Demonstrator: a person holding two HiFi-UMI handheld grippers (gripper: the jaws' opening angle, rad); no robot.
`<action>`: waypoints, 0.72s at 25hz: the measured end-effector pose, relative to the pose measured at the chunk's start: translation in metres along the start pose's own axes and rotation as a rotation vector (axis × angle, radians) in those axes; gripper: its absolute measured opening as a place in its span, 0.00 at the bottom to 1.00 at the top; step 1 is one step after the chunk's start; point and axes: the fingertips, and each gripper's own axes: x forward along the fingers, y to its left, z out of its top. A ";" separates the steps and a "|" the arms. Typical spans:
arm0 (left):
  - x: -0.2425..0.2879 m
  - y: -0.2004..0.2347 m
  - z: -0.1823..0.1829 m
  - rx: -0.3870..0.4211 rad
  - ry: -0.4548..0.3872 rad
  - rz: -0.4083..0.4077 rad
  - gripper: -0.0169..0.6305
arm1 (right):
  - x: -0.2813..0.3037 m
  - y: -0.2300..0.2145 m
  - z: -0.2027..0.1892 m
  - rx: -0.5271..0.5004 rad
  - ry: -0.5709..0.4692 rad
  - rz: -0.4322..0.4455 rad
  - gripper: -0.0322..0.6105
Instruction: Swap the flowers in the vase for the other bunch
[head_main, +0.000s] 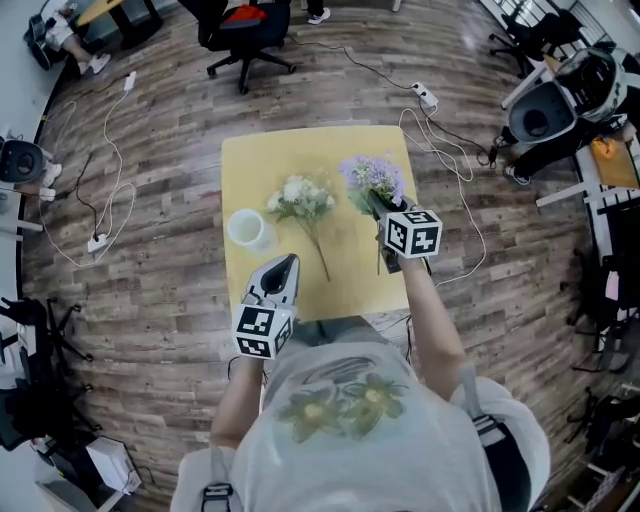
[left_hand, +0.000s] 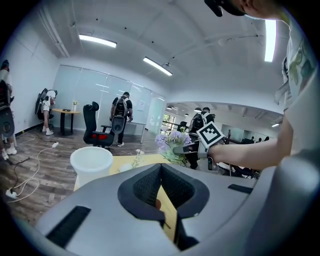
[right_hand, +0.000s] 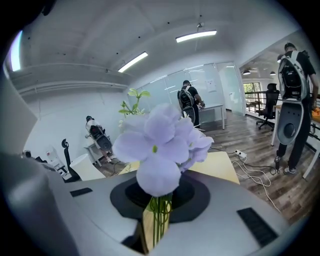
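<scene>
My right gripper (head_main: 376, 204) is shut on the green stems of a purple flower bunch (head_main: 372, 177), held above the right part of the yellow table (head_main: 300, 150). In the right gripper view the blooms (right_hand: 160, 145) stand just over the jaws, with the stems (right_hand: 159, 220) pinched between them. A white flower bunch (head_main: 300, 200) lies on the table's middle. A white vase (head_main: 247, 229) stands at the left with no flowers in it. My left gripper (head_main: 289, 262) hangs near the table's front edge, jaws together and holding nothing. It faces the vase (left_hand: 91, 160).
A black office chair (head_main: 245, 30) stands beyond the table's far side. Cables and a power strip (head_main: 425, 97) lie on the wood floor at the right. Machines and racks (head_main: 560, 100) crowd the far right. People stand in the background of both gripper views.
</scene>
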 end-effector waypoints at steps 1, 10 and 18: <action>-0.004 0.003 0.001 0.000 -0.004 0.007 0.05 | -0.002 0.005 -0.001 -0.003 -0.001 0.005 0.17; -0.032 0.013 -0.004 -0.013 -0.020 0.068 0.05 | -0.018 0.035 0.001 -0.047 -0.021 0.047 0.17; -0.047 0.024 -0.011 -0.039 -0.028 0.114 0.05 | -0.020 0.077 0.034 -0.085 -0.099 0.138 0.17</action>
